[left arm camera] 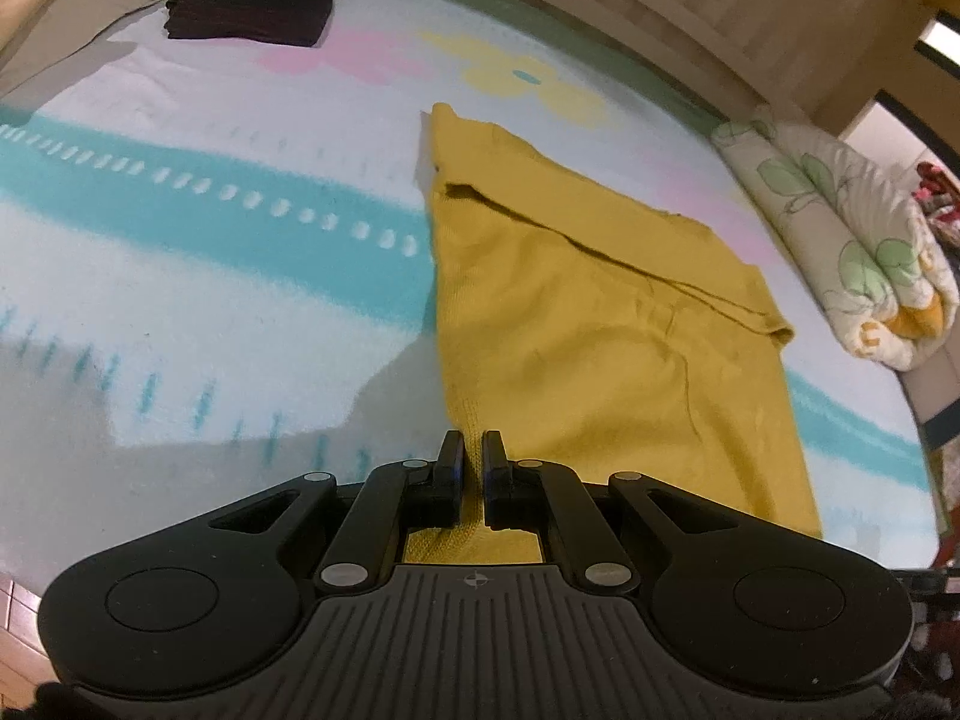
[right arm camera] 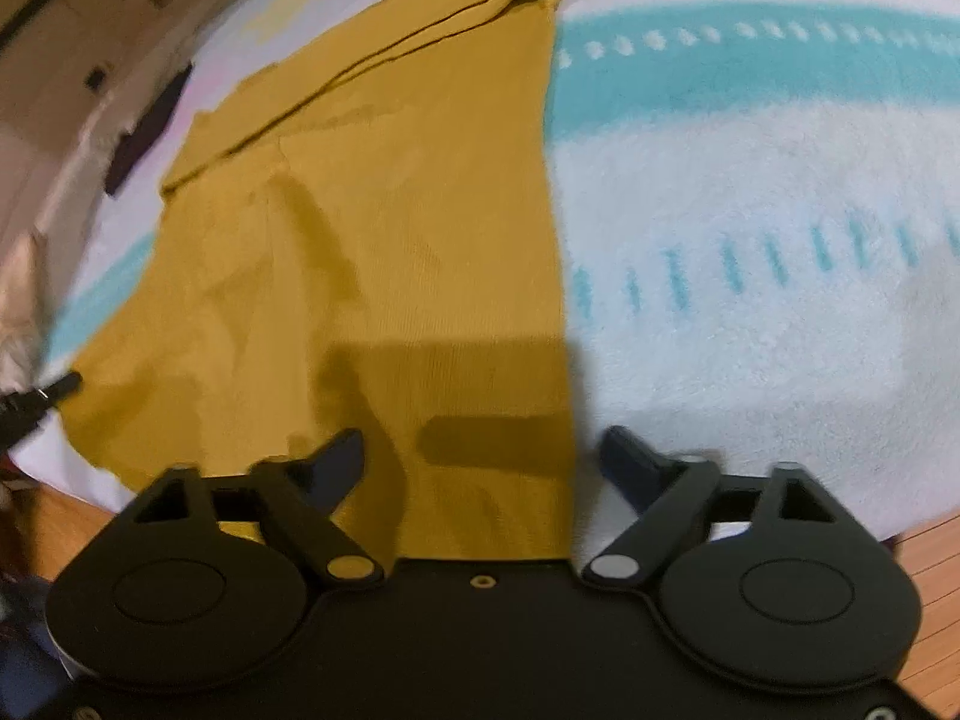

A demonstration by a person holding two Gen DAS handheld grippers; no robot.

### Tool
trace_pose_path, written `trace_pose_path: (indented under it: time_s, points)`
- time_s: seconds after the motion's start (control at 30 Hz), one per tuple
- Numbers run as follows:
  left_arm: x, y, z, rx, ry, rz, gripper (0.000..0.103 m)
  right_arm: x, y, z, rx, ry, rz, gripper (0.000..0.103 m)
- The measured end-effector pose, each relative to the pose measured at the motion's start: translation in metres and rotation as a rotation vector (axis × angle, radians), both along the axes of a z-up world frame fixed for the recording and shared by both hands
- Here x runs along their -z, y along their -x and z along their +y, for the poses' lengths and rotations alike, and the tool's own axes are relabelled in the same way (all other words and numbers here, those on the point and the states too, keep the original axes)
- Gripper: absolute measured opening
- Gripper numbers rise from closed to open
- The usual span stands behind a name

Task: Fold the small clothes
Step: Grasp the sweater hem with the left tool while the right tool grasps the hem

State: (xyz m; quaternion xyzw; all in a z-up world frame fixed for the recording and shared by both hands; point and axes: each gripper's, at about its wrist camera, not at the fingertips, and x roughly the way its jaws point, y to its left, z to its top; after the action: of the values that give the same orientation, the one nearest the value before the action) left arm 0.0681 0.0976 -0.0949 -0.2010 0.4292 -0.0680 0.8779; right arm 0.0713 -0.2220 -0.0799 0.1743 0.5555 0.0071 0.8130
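Note:
A mustard-yellow knit garment (left arm camera: 588, 324) lies flat on a bed blanket, with one side folded over along a long crease. My left gripper (left arm camera: 474, 450) is shut on the garment's near hem edge. In the right wrist view the same garment (right arm camera: 372, 228) fills the left and middle. My right gripper (right arm camera: 480, 456) is open, its jaws wide apart over the garment's near right corner, holding nothing. The tip of the left gripper (right arm camera: 54, 390) shows at that view's left edge, at the garment's corner.
The blanket (left arm camera: 198, 276) is pale with teal bands and pastel flowers. A folded dark garment (left arm camera: 252, 15) sits at the far left. A rolled floral quilt (left arm camera: 852, 246) lies at the right. A wooden headboard (left arm camera: 750, 6) runs behind. Wood floor (right arm camera: 936, 576) lies below the bed's edge.

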Motion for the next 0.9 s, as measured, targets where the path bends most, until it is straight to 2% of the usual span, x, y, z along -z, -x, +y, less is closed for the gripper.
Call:
trace_pose_path:
  time_s: [0.03,0.07,0.1,0.17,0.23,0.3,0.43,0.53,0.57,0.63,0.67,0.7,0.73,0.87,0.9]
  points:
    - [0.0,-0.001,-0.002,0.004,0.0,0.001,0.006,-0.002,0.0,0.003,-0.015,0.062,0.002,0.051]
    - [-0.001,0.0,-0.002,0.007,0.002,0.0,0.006,-0.004,0.001,0.004,-0.029,0.092,-0.004,0.026]
    - [-0.002,0.0,-0.003,0.011,0.003,-0.003,0.006,-0.005,0.003,0.002,-0.034,0.062,-0.013,0.011]
    - [-0.007,0.004,-0.002,0.015,0.003,-0.014,0.006,-0.008,0.006,-0.002,-0.038,0.002,-0.031,0.011]
    - [-0.012,0.007,0.001,0.009,0.005,-0.018,0.006,-0.015,0.011,-0.004,-0.05,0.034,-0.052,0.01]
    - [-0.013,0.011,0.009,-0.013,-0.008,-0.001,0.006,-0.022,0.015,-0.013,-0.014,0.059,-0.061,0.01]
    - [0.005,0.009,0.017,-0.046,-0.041,0.097,0.006,-0.022,0.018,-0.032,0.077,0.043,-0.039,0.01]
    - [0.016,0.004,0.02,-0.046,-0.028,0.14,0.009,-0.018,0.011,-0.023,0.047,0.048,-0.014,0.012]
    - [0.018,0.004,0.022,-0.044,-0.008,0.145,0.011,-0.018,0.01,-0.02,0.036,0.036,-0.016,0.017]
    - [0.018,0.008,0.026,-0.05,0.012,0.128,0.031,-0.016,0.009,-0.021,0.047,0.008,-0.016,0.02]
    - [0.017,0.009,0.028,-0.056,0.017,0.124,0.035,-0.014,0.009,-0.023,0.058,-0.005,-0.008,0.027]
    - [0.017,0.011,0.03,-0.059,0.02,0.12,0.036,-0.012,0.01,-0.027,0.077,-0.022,0.0,0.041]
    - [0.017,0.012,0.031,-0.061,0.025,0.124,0.036,-0.011,0.014,-0.033,0.089,-0.042,0.004,0.046]
    - [0.023,0.011,0.024,-0.019,0.051,0.165,0.044,-0.007,0.017,-0.038,0.103,-0.108,0.016,0.049]
    - [0.025,0.011,0.021,-0.003,0.058,0.175,0.045,-0.006,0.017,-0.038,0.104,-0.12,0.02,0.052]
